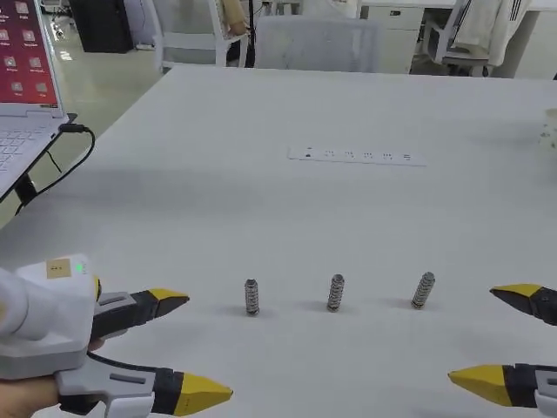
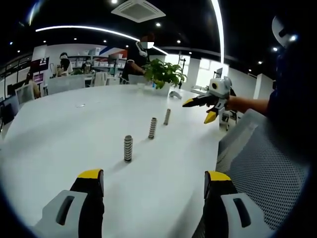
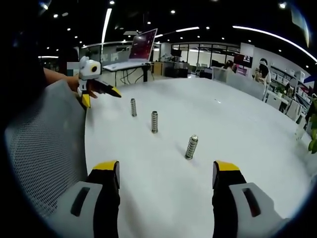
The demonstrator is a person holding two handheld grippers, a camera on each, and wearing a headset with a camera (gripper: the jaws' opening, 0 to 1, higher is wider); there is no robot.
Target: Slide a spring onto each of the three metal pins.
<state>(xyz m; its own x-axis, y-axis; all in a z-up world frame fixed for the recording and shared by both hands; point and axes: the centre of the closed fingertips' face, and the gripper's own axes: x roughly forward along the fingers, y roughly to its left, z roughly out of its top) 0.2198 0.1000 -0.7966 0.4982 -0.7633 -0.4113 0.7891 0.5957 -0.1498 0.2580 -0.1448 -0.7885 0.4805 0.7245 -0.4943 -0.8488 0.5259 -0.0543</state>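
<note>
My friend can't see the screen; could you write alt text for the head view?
Three springs, left, middle and right, stand in a row on a white table, between the open left hand-held gripper and open right hand-held gripper. A laptop sits far left, a power strip behind.

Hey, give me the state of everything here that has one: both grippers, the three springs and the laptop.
left gripper: open, holding nothing
right gripper: open, holding nothing
left spring: standing upright, not gripped
middle spring: standing, not gripped
right spring: standing, leaning slightly, not gripped
laptop: lid open, screen lit
</note>
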